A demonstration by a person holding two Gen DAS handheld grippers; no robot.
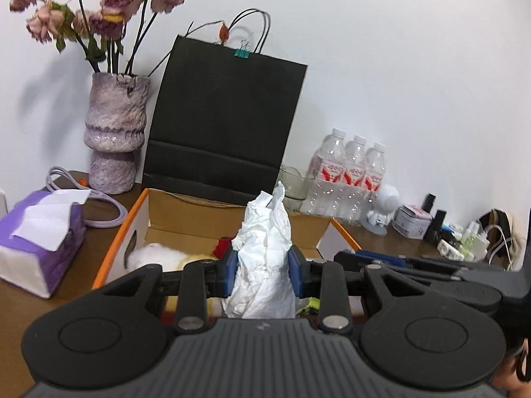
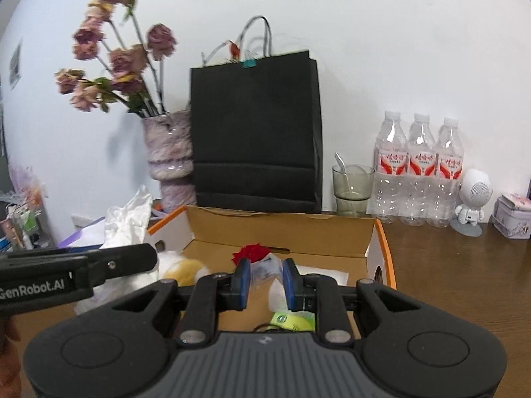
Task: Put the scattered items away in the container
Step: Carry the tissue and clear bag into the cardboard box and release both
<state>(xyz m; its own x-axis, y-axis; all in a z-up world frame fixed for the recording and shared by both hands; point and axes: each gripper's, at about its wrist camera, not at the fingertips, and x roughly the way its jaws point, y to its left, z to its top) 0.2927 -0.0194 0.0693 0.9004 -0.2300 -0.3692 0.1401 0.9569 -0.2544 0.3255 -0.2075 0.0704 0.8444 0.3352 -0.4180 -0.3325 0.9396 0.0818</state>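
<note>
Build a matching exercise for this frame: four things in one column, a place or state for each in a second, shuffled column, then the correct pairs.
Things:
1. crumpled white tissue
2. spoon
3. teal binder clip
4. red flower

Places or states:
A. standing in the glass cup
B. lying inside the cardboard box
C. clamped in the left gripper
D. on the top edge of the black paper bag

Pairs: 1-C, 2-A, 3-D, 4-B
</note>
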